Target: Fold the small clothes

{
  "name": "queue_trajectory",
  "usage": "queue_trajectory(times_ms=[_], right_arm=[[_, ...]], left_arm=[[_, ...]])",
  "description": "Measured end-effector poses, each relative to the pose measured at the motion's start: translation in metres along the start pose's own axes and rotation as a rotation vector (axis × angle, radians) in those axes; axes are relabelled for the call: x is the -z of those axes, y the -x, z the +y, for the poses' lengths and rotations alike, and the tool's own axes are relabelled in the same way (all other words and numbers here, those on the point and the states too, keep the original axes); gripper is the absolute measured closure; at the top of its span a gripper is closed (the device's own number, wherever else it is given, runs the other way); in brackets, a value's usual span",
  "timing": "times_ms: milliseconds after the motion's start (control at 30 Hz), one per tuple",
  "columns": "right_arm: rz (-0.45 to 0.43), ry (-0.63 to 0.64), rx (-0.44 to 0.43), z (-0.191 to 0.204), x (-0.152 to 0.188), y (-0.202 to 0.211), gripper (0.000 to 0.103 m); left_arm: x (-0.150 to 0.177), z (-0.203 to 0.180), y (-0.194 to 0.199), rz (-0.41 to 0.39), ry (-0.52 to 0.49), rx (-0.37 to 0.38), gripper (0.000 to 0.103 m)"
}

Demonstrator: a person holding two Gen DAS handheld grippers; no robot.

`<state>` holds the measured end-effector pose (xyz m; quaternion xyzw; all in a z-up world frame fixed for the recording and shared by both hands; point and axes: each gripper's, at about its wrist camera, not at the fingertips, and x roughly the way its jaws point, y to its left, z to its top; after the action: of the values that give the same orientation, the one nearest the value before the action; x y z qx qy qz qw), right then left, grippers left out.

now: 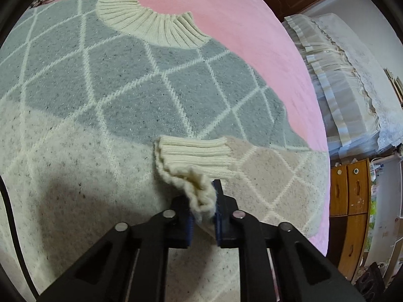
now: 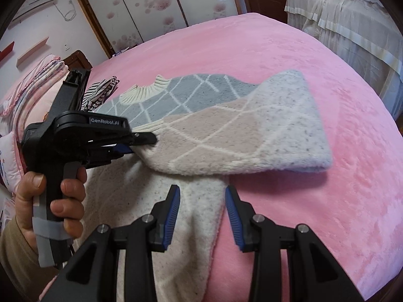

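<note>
Fuzzy diamond-knit sweater (image 1: 105,95), ribbed cream cuff (image 1: 199,161) pinched in left gripper (image 1: 204,216) jaws

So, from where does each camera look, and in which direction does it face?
Left wrist: sits on the left hand-held gripper, looks down its fingers at the sweater; the gripper is shut on the cuff.
Right wrist: sits on the right hand-held gripper, open, facing the folded sleeve; a hand shows.
Both share the sweater, its collar and the pink blanket.

sweater (image 2: 201,115) flat on blanket (image 2: 314,201) | sleeve (image 2: 239,138) folded across its body | cuff (image 1: 199,156) on the chest, below collar (image 1: 153,25) | folded clothes (image 2: 100,93) behind
</note>
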<state>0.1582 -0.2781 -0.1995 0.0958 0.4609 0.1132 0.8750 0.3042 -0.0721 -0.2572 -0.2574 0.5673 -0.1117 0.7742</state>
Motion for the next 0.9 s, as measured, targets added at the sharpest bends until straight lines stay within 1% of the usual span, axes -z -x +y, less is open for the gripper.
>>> queue_trajectory(times_ms=[33,167,233,300,367,467,600,700,800,900], right_arm=[[-0.001,0.000,0.001,-0.001,0.000,0.001,0.065],[-0.008,-0.001,0.018,-0.006,0.001,0.007,0.065],[-0.015,-0.005,0.026,-0.009,0.000,0.009,0.065],[-0.020,-0.007,0.060,-0.014,-0.002,0.010,0.065],[-0.015,-0.028,0.079,-0.021,-0.004,0.008,0.065],[-0.012,-0.088,0.073,-0.035,-0.006,0.005,0.062],[-0.010,-0.114,0.085,-0.043,-0.010,-0.002,0.062],[-0.002,-0.118,0.088,-0.044,-0.013,-0.011,0.062],[0.013,-0.130,0.083,-0.044,-0.020,-0.025,0.062],[0.019,-0.128,0.075,-0.041,-0.025,-0.035,0.062]], left_arm=[[-0.001,-0.003,0.003,-0.006,-0.015,-0.001,0.094],[-0.002,-0.033,0.029,-0.081,-0.152,-0.026,0.094],[-0.003,-0.053,0.050,-0.146,-0.234,-0.049,0.094],[-0.006,-0.072,0.073,-0.225,-0.310,-0.072,0.094],[-0.011,-0.084,0.095,-0.296,-0.366,-0.093,0.094],[-0.023,-0.091,0.127,-0.399,-0.425,-0.132,0.094],[-0.043,-0.081,0.153,-0.478,-0.439,-0.205,0.094],[-0.059,-0.059,0.166,-0.528,-0.421,-0.279,0.094],[-0.070,-0.041,0.175,-0.567,-0.402,-0.326,0.094],[-0.079,-0.025,0.173,-0.573,-0.392,-0.374,0.094]])
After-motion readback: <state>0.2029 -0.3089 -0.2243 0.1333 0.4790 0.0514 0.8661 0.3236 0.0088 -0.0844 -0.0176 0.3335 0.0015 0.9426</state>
